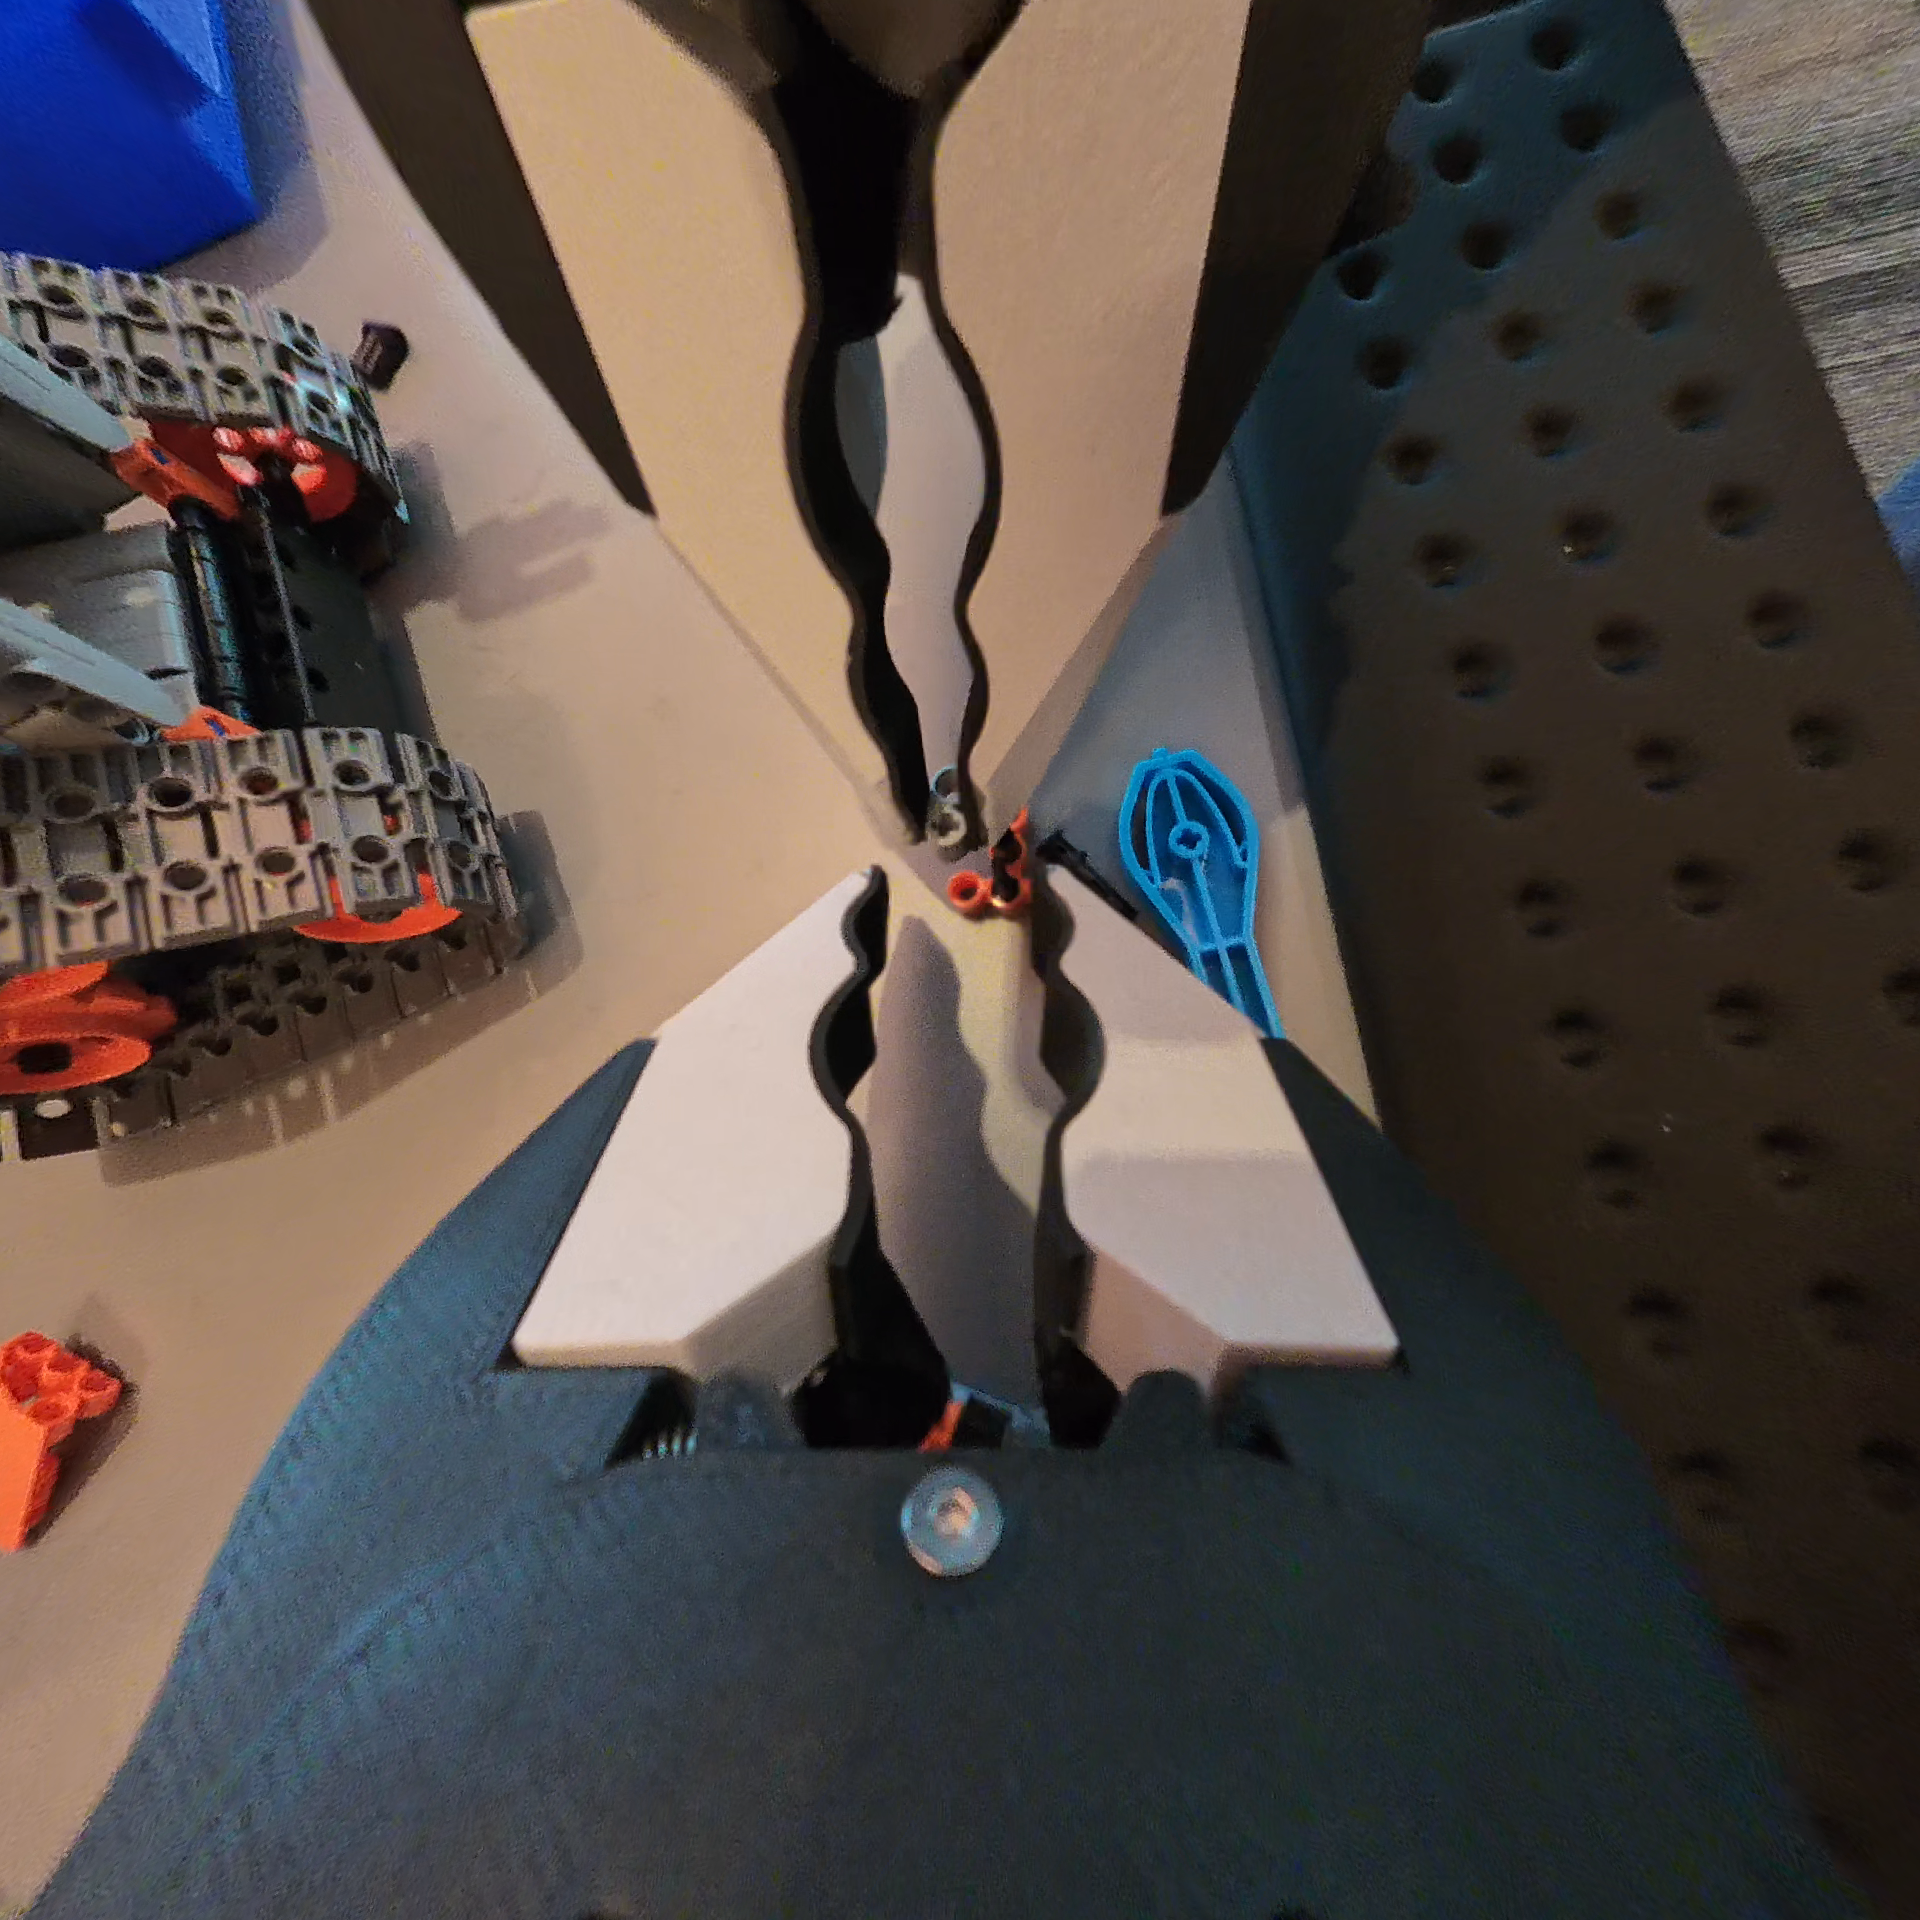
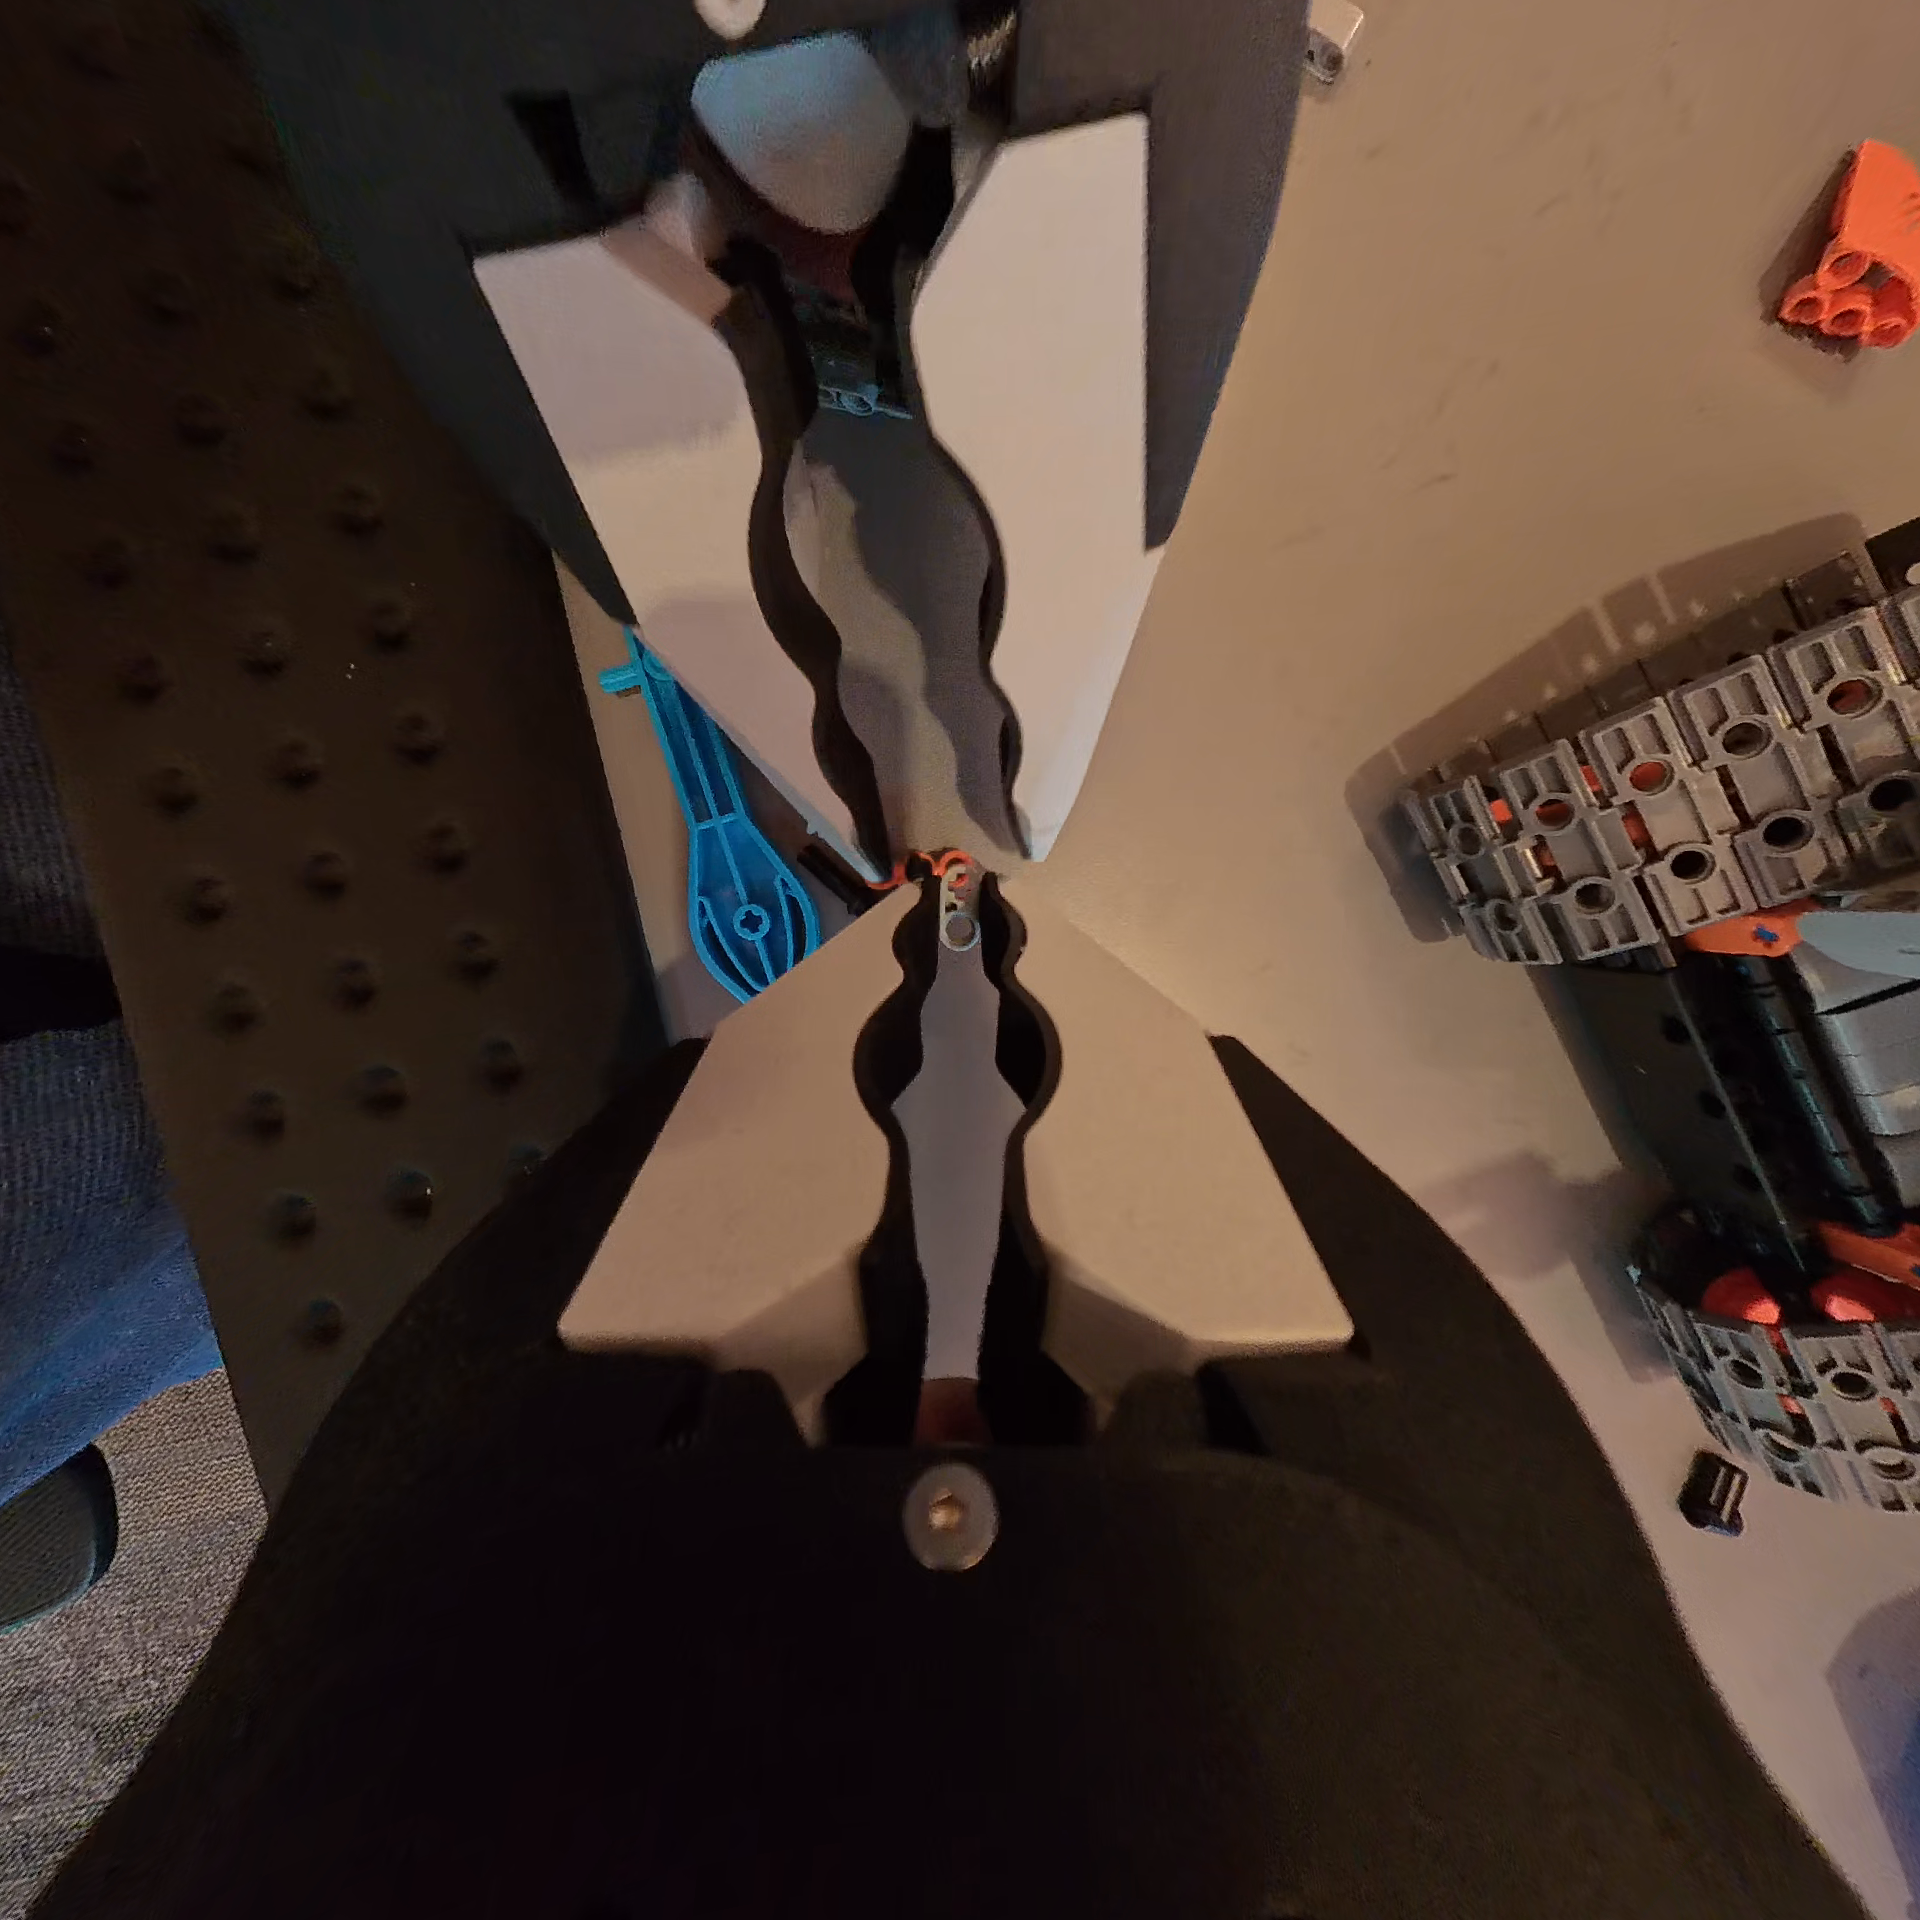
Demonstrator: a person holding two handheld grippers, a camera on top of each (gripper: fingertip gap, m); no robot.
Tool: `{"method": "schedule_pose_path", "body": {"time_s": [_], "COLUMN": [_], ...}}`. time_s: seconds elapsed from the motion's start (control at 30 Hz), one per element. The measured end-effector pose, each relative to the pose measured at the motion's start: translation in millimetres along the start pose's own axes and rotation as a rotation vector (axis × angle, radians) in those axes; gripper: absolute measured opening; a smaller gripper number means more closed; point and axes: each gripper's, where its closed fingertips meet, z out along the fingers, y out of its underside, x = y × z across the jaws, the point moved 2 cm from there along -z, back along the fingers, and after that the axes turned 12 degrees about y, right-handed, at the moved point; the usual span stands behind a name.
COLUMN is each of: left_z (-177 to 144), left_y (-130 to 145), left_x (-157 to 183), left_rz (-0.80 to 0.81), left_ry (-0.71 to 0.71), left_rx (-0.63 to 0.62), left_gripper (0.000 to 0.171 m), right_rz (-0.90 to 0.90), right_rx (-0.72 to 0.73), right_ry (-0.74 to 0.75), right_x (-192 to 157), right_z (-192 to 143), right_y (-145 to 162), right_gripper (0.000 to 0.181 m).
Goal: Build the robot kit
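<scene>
Left wrist view: the left gripper (image 1: 961, 888) is standing partly closed around an orange connector (image 1: 977, 891) lying between its tips; whether it is really pinching, I cannot tell.

Right wrist view: the right gripper (image 2: 956, 888) is clamping a small grey beam (image 2: 957, 920) at its tips. The beam's long axis is pointing forward along the fingers, and its far end is lying just at the connector.

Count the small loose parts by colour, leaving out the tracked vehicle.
Orange: 2, orange brick and orange connector
Black: 2, black pin and black piece
Grey: 1, grey beam
Blue: 1, blue tool
Total: 6
</scene>
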Motion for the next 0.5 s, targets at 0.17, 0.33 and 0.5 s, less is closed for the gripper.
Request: {"method": "schedule_pose_path", "body": {"time_s": [0.17, 0.33, 0.5], "left_z": [-2, 7, 12], "left_y": [8, 10, 7], "left_x": [1, 7, 10], "left_rz": [-0.001, 0.034, 0.029], "left_ry": [0.088, 0.115, 0.129], "left_rx": [-0.02, -0.044, -0.026], "left_gripper": [0.035, 0.028, 0.023], "right_rz": [-0.019, -0.041, -0.064], "right_rx": [-0.008, -0.009, -0.033], "right_ry": [-0.008, -0.018, -0.013], "right_x": [-3, -8, -7], "right_z": [-1, -2, 0], "right_y": [-2, -4, -3], "right_gripper": [0.004, 0.004, 0.004]}}
